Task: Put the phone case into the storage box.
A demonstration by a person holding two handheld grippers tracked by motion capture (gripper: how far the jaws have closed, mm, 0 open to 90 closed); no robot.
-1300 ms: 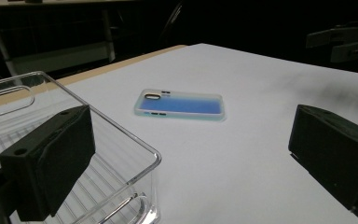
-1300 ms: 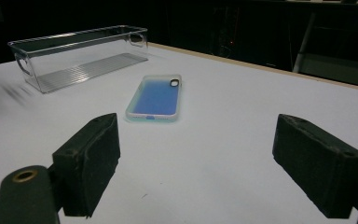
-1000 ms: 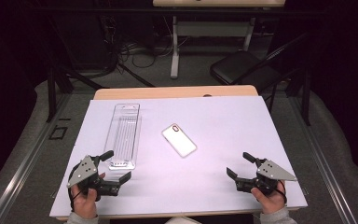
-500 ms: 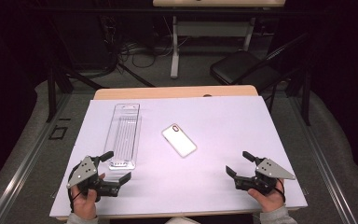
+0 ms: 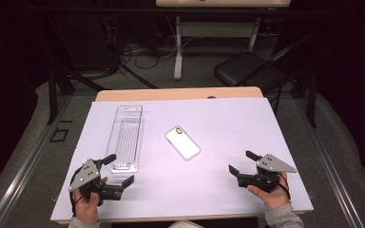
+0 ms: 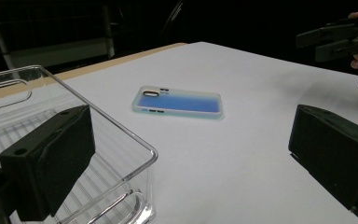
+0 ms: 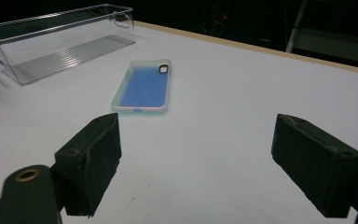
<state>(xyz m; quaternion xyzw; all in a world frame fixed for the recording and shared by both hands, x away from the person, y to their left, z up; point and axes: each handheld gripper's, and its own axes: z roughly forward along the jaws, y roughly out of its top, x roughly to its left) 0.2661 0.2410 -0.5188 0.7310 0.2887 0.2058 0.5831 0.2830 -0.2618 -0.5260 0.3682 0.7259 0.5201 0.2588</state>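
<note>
My left gripper (image 5: 118,169) sits low at the near left corner of the table (image 5: 228,118), fingers spread wide with nothing between them. One finger (image 6: 51,154) hangs right at the near end of the clear plastic tray (image 5: 126,137), over its rim as the left gripper view has it, though I cannot tell whether it touches. The tray is a long, ribbed, see-through bin lying lengthwise away from me on the left half of the table. My right gripper (image 5: 244,162) rests at the near right, fingers released and wide apart, bare white table between them. The phone case (image 5: 182,142) lies flat in the middle of the table, between the two grippers and a little farther out, just right of the tray and well apart from both sets of fingers. In the gripper views it looks translucent with a blue inside, camera cutout at its far end. Neither gripper holds anything.
</note>
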